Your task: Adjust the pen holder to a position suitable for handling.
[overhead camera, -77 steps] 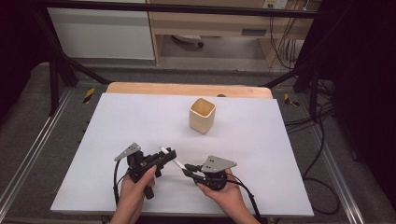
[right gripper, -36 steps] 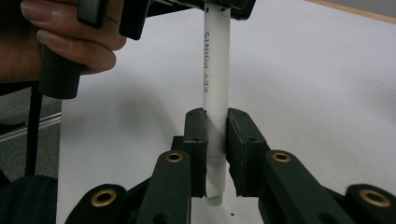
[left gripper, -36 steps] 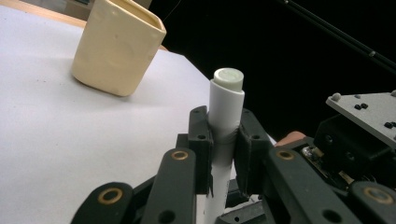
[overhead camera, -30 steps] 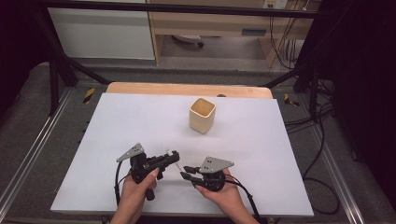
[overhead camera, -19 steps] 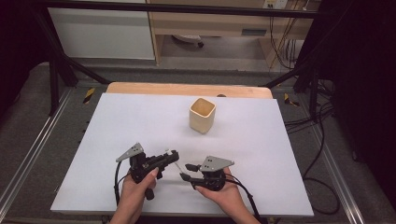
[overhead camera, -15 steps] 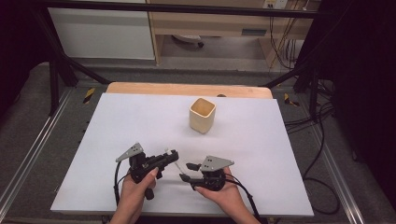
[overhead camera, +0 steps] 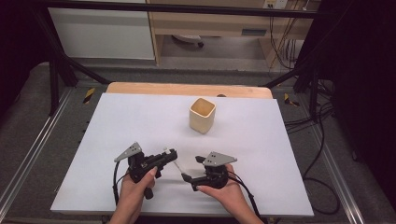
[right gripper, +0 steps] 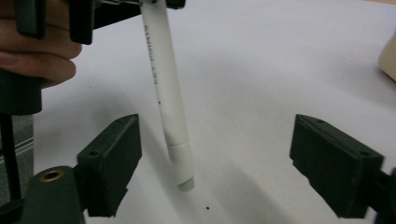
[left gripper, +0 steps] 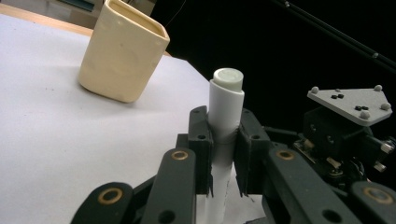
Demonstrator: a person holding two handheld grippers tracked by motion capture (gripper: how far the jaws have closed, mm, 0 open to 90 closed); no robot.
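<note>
A white pen (left gripper: 225, 121) is clenched across its barrel by the left claw (overhead camera: 169, 156), near the 6 o'clock edge of the white tabletop (overhead camera: 116, 121). Its long axis is slanted, the free end dropping toward 4 o'clock, where the right claw (overhead camera: 192, 170) is held just beside it. In the right gripper view the pen's lower tip (right gripper: 186, 183) is seen between that claw's jaws, which are spread wide and touch nothing. The right claw is judged the nearer one for taking the free end. A cream cup (overhead camera: 202, 115) stands well apart, toward 12 o'clock.
</note>
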